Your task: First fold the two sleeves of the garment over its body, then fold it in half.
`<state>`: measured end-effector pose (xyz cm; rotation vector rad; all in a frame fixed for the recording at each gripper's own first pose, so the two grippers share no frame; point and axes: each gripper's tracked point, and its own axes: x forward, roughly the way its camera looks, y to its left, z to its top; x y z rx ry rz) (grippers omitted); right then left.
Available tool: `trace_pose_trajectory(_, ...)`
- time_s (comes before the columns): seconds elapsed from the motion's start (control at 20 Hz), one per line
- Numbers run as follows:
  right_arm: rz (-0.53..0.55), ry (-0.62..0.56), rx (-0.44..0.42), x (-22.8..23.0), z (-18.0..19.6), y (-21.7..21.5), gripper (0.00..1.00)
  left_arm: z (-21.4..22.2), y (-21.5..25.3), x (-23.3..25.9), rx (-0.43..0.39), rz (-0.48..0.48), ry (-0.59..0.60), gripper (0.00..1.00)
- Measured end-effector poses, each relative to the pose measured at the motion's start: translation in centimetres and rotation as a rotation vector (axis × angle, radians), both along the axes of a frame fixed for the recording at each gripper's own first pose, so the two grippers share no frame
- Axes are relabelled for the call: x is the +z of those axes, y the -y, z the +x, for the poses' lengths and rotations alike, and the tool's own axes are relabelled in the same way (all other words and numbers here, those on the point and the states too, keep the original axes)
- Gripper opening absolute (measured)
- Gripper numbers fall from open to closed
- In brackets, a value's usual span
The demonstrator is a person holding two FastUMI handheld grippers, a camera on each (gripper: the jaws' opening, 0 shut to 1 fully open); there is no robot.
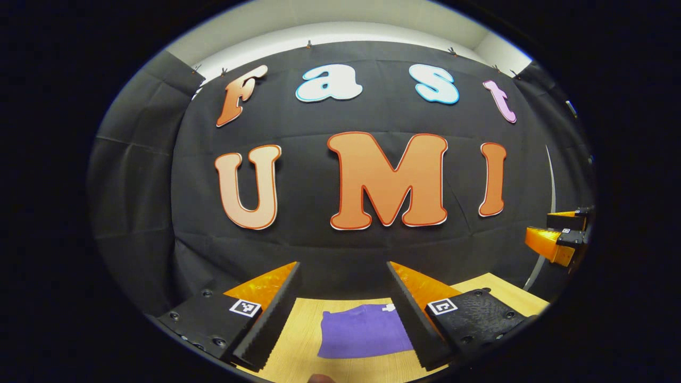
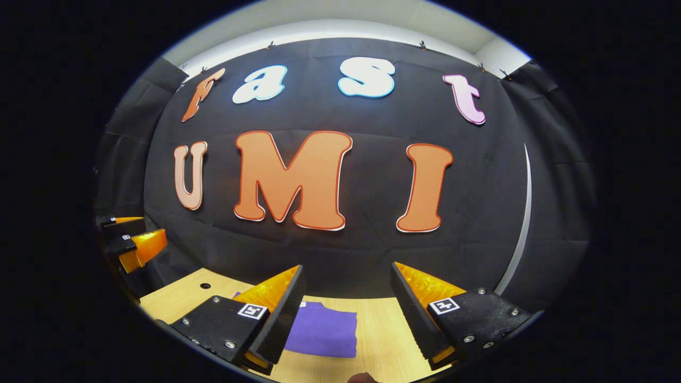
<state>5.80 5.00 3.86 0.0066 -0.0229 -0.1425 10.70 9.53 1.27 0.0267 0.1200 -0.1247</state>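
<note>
Both tongs (image 1: 340, 314) (image 2: 346, 314) agape, above folded purple garment (image 1: 362, 332) on table (image 1: 298, 340)

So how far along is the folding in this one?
Looks finished or nearly so. The purple garment lies on the wooden table as a compact rectangle with straight edges and no sleeves sticking out, so the sleeve folds and the fold in half both appear done. Nothing is in hand: the left gripper and right gripper are raised above the table, jaws open and empty. Nothing obvious is left.
</note>
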Motion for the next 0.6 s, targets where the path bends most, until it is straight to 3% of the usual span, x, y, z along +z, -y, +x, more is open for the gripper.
trace_pose_trajectory(0.2, -0.048, 0.004, 0.016, -2.4, -1.5, -0.7, 0.95, -2.4, 0.2, -1.3, 0.002, 0.008, 0.029, 1.00)
trace_pose_trajectory(0.4, -0.033, -0.035, 0.038, -4.5, -2.6, -1.7, 0.95, -3.3, 0.6, -2.9, -0.001, 0.044, 0.000, 1.00)
trace_pose_trajectory(0.6, -0.024, -0.046, 0.040, -5.3, -3.0, -1.9, 0.95, -3.8, 0.9, -3.2, -0.006, 0.019, -0.013, 1.00)
